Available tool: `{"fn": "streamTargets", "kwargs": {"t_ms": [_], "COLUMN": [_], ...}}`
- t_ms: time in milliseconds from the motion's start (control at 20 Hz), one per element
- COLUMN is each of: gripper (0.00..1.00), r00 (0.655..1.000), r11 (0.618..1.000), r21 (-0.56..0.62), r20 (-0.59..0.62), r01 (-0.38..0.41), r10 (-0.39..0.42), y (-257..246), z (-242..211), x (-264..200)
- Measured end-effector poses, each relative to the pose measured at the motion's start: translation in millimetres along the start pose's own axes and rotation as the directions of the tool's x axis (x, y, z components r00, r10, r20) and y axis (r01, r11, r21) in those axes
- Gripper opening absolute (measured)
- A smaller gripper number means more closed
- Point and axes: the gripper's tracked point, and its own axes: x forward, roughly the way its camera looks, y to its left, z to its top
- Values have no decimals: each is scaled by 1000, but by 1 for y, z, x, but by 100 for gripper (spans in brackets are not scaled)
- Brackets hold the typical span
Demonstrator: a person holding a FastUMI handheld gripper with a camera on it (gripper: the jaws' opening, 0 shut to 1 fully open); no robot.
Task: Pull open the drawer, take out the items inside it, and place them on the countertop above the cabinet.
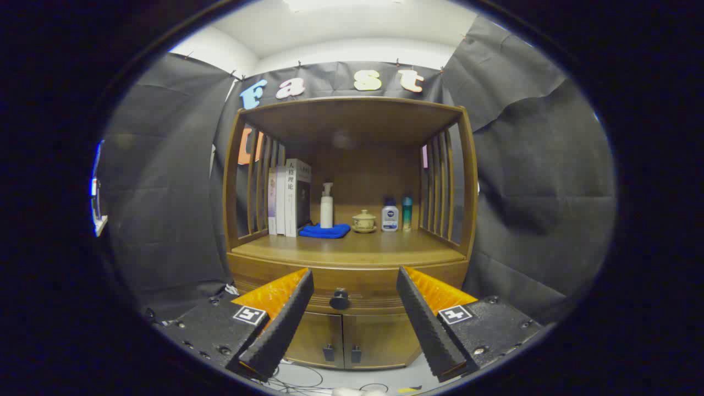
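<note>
While the gripper (355, 280) hung before the wooden cabinet (352, 330) with its fingers (286, 313) spread wide apart and holding nothing, the drawer (357, 289) sat closed just beyond them, its dark round knob (339, 299) showing in the gap between the tips. On the countertop (352, 250) above it, from the left, stood a few upright books (289, 198), one spine printed with characters too small to read surely, then a white pump bottle (326, 206) on a folded blue cloth (325, 231), a small lidded cup (363, 221) on a saucer, a white bottle (389, 217) with a dark blue label, and a slim teal bottle (406, 213). Below the drawer, two cupboard doors (344, 338) were shut, and loose cables (308, 379) lay on the floor.
</note>
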Motion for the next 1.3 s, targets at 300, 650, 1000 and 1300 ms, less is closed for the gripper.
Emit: {"fn": "streamTargets", "kwargs": {"t_ms": [300,650,1000,1300], "gripper": [99,99,99,99], "r00": [1000,1000,1000,998], "r11": [1000,1000,999,999], "r21": [7,0,-31,-47], "r20": [2,1,-3,-46], "r01": [14,24,15,28], "r10": [-14,-24,-15,-31], "y": [-4,-3,2,2], "z": [0,-6,-33,-76], "x": [2,7,28,56]}}
